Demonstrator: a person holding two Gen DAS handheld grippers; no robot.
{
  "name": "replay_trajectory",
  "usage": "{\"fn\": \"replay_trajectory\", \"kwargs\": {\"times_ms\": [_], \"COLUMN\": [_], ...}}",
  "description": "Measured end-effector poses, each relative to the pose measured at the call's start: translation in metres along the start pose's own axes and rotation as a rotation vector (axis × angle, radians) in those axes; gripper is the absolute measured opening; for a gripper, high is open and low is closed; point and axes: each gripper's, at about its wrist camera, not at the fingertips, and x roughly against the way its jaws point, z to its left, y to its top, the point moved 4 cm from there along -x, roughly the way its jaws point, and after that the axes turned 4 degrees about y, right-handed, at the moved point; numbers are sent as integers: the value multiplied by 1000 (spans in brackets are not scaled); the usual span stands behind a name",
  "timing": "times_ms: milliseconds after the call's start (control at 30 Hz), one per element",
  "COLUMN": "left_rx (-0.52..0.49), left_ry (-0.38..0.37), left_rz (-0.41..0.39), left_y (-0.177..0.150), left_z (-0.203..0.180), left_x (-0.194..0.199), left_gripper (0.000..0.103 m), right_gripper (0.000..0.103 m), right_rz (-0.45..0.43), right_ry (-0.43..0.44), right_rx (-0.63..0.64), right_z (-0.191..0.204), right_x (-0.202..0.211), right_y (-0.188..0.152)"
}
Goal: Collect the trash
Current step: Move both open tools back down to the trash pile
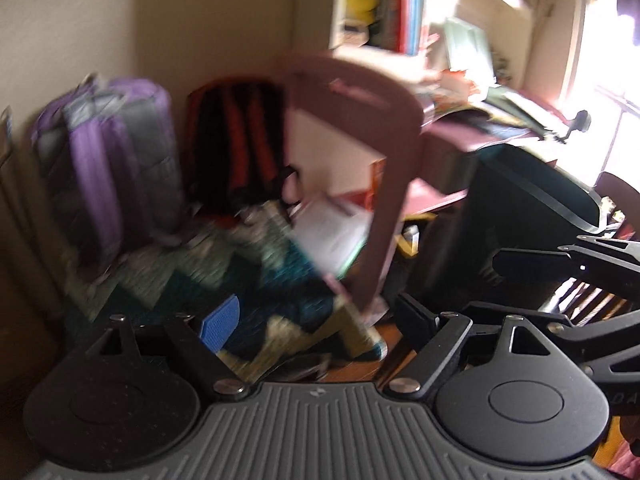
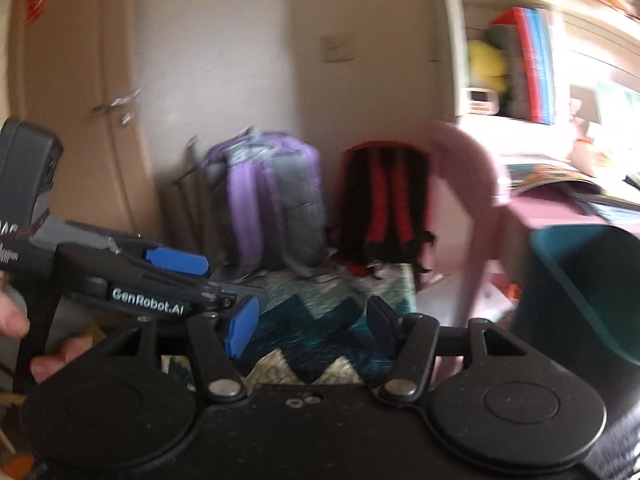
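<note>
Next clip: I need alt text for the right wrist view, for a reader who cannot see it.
Blurred fisheye view: the right tongs stand open and empty over a zigzag blanket, with the left tongs entering from the left. A purple backpack and a red-and-black backpack lean against the wall behind; a teal bin sits at right.

both views sit low on the grippers, facing slightly downward toward a wall corner, blurred. they share the purple backpack [image 1: 108,160] [image 2: 272,200], red-and-black backpack [image 1: 240,140] [image 2: 386,204], zigzag rug [image 1: 248,276] [image 2: 320,332] and pink chair [image 1: 380,152] [image 2: 476,200]. the right view sits farther back and catches the left gripper [image 2: 212,292].
</note>
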Motion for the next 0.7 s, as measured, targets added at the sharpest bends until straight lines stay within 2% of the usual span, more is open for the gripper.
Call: {"fn": "replay_trajectory", "kwargs": {"times_ms": [167, 267, 333, 500, 600, 700], "left_rx": [43, 81, 104, 155, 163, 146], "left_ry": [92, 138, 162, 213, 243, 235], "left_rz": [42, 82, 111, 216, 304, 418], "left_y": [-40, -64, -83, -137, -174, -210], "left_z": [55, 85, 106, 158, 189, 209], "left_x": [-27, -51, -67, -120, -159, -198], "left_gripper": [91, 97, 101, 101, 101, 101], "right_gripper": [61, 70, 71, 71, 71, 71], "right_rz": [48, 77, 133, 296, 411, 513], "right_ry": [108, 139, 159, 141, 128, 135], "right_rx": [11, 0, -25, -60, -95, -152], "right_z": [31, 43, 46, 49, 51, 53], "right_x": [-55, -94, -122, -199, -243, -279], "right_y": [-25, -47, -63, -110, -148, -188]}}
